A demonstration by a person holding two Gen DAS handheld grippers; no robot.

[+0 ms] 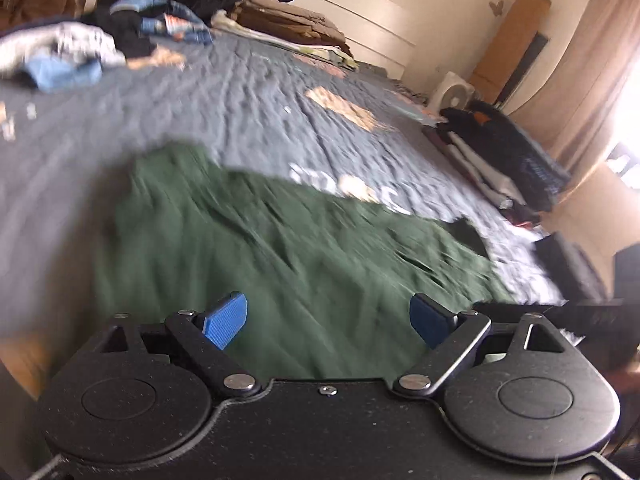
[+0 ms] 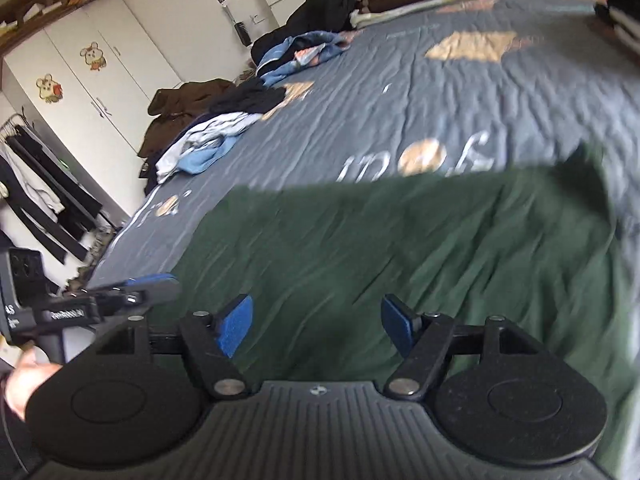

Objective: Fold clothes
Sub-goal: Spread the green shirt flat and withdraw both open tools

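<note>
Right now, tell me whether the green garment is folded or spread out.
Spread out. The green garment lies flat in one wrinkled layer on the grey bedspread, with no fold visible. Motion blur hides finer detail.

The dark green cloth garment (image 2: pixel 400 248) lies spread on the near part of the grey quilted bed (image 2: pixel 460 100). Behind it, a heap of loose clothes (image 2: pixel 224 136) sits left, and a folded brown stack (image 1: pixel 288 20) at the far edge.

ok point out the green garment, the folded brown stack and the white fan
green garment (image 1: pixel 280 248), left wrist view, middle of the cloth
folded brown stack (image 1: pixel 288 20), left wrist view, top layer
white fan (image 1: pixel 454 94), left wrist view, front grille
</note>
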